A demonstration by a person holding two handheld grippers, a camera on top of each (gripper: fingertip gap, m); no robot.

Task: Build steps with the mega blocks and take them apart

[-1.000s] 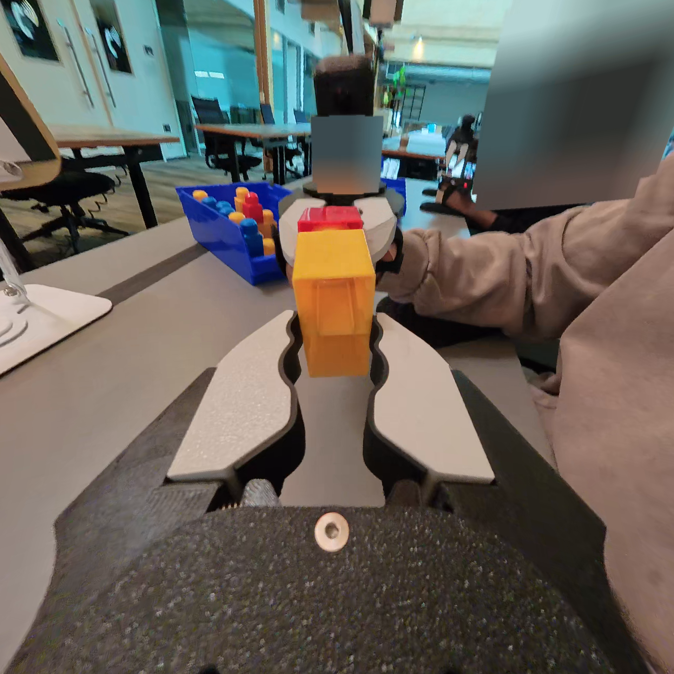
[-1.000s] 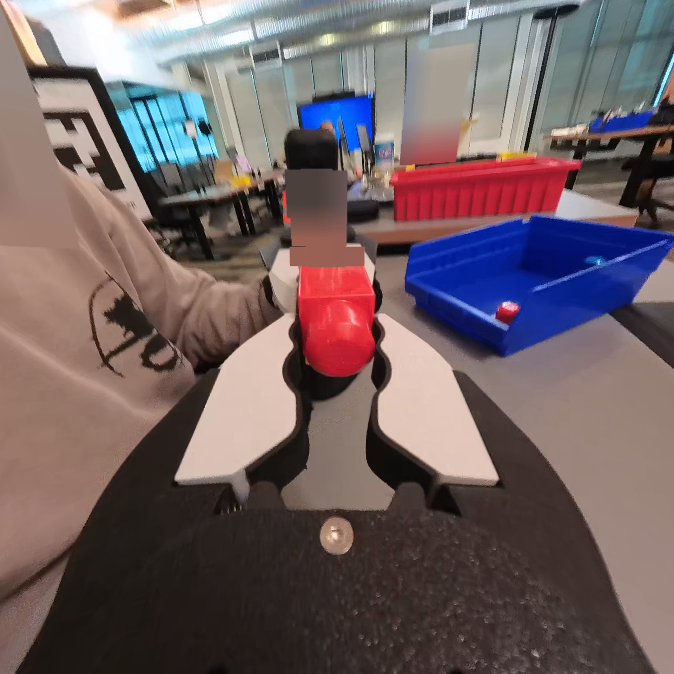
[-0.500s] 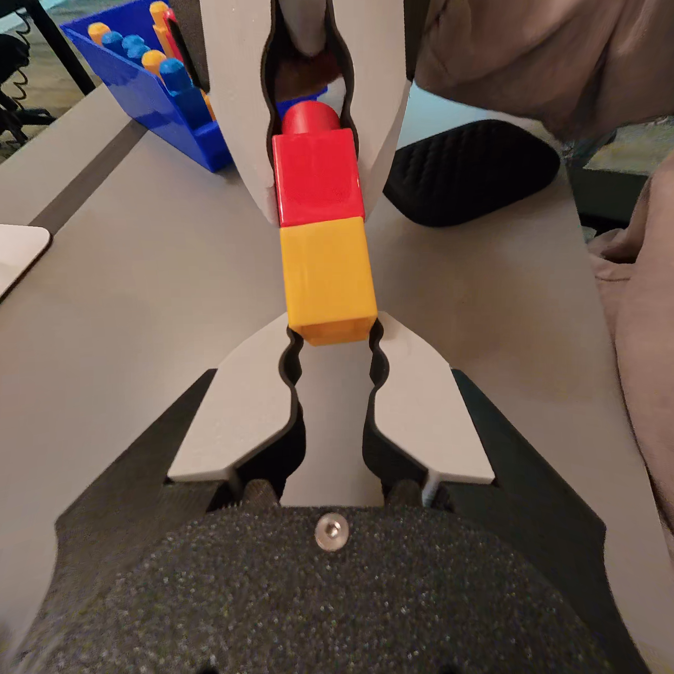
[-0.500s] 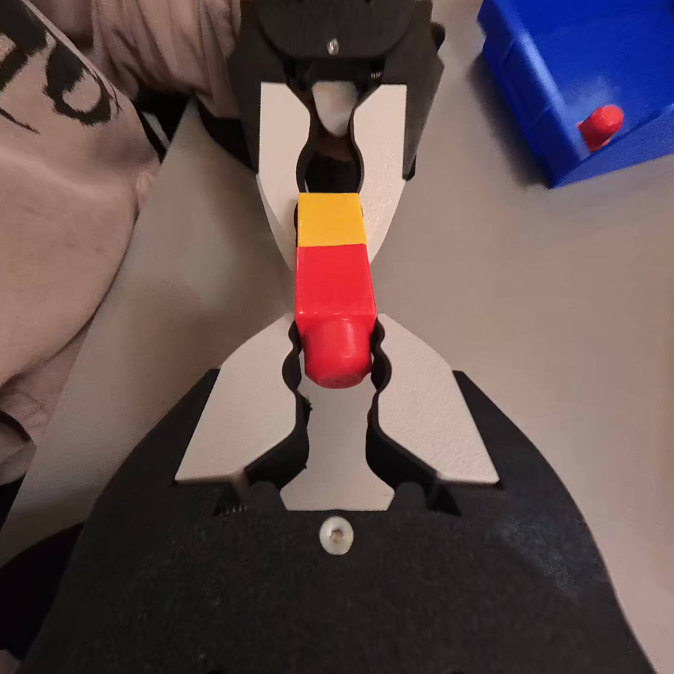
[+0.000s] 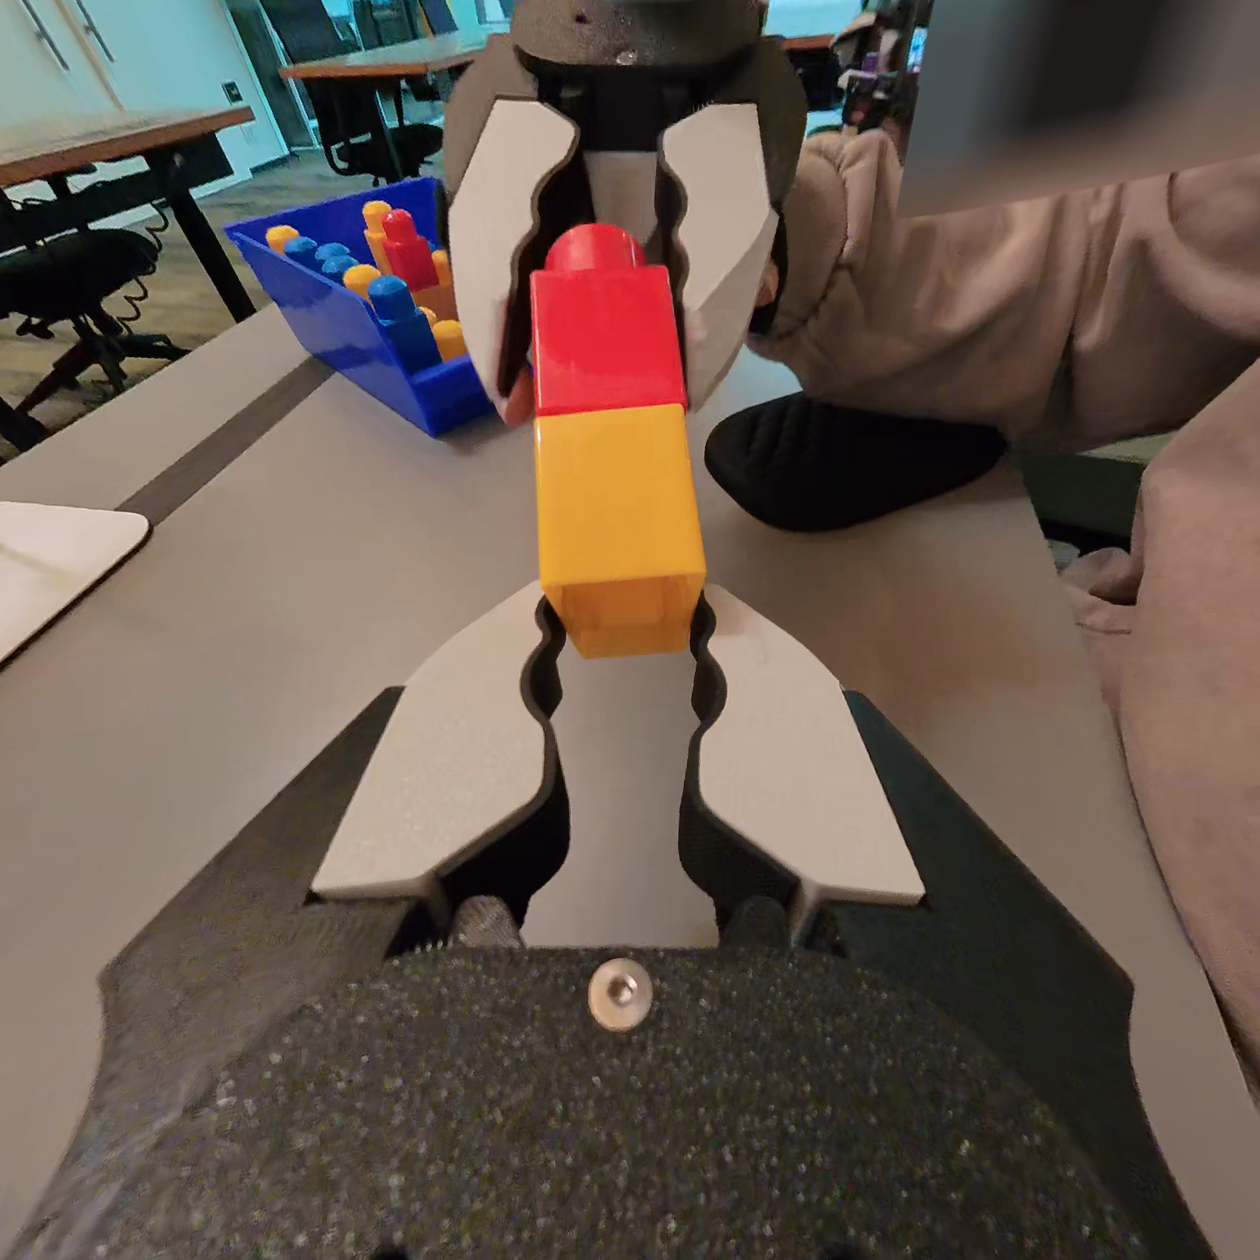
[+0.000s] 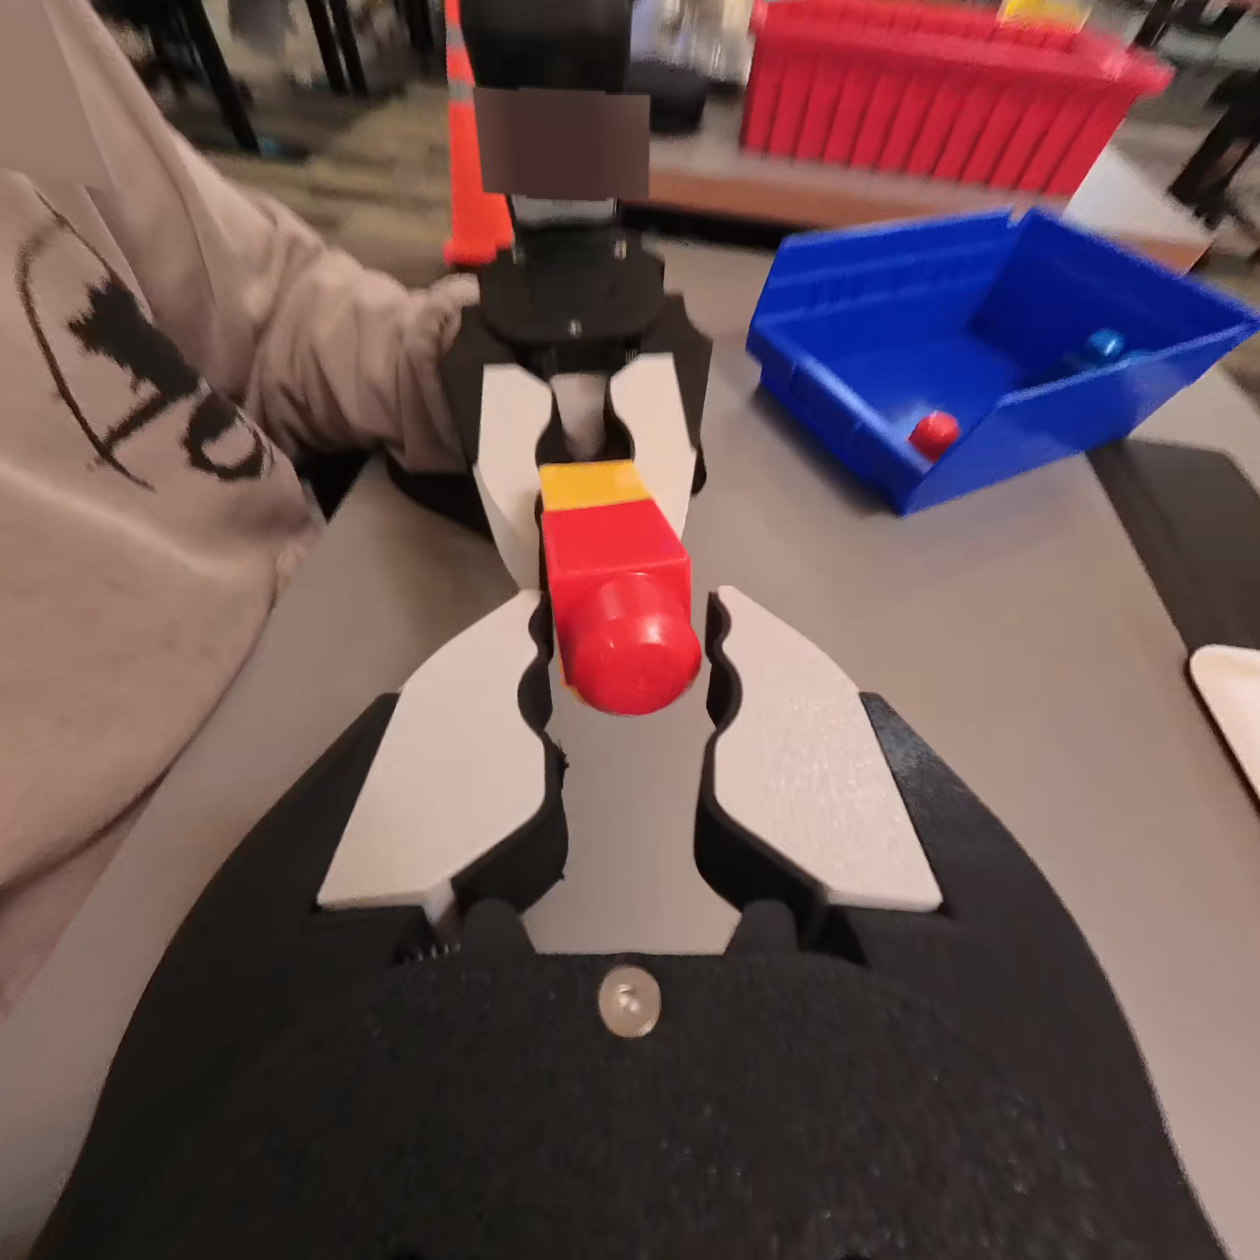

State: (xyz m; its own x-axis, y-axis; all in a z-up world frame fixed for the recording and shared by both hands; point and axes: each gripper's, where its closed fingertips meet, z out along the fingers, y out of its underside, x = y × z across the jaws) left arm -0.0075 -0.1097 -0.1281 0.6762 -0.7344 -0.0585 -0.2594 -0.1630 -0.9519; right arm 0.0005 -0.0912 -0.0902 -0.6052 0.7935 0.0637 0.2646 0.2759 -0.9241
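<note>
A red block [image 5: 607, 341] is pressed onto a yellow block [image 5: 617, 504], making a short two-block stack held in the air over the grey table [image 5: 273, 613]. My left gripper [image 5: 624, 607] is shut on the yellow block's hollow end. My right gripper [image 5: 607, 406] faces it from the far side, with its fingers around the red block. In the right wrist view my right gripper [image 6: 627, 600] stands slightly parted. Its left finger touches the red block [image 6: 613, 545] and a thin gap shows at the right finger. The yellow block [image 6: 590, 484] sits in the left gripper [image 6: 600, 538] beyond.
A blue bin [image 5: 354, 327] holding several blocks stands at the far left. Another blue bin [image 6: 1023, 423] holds a red and a blue block, with a red bin [image 6: 941, 116] and an orange cone [image 6: 470, 170] behind. A black pad [image 5: 852, 463], a white board [image 5: 61, 559] and a person's sleeve [image 5: 954, 307] are close. Spacing between my two grippers at the tips: around 5 cm.
Both grippers tipped down toward the table with the stack half a second ago and have now levelled up again. The right gripper's fingers have parted slightly around the red block.
</note>
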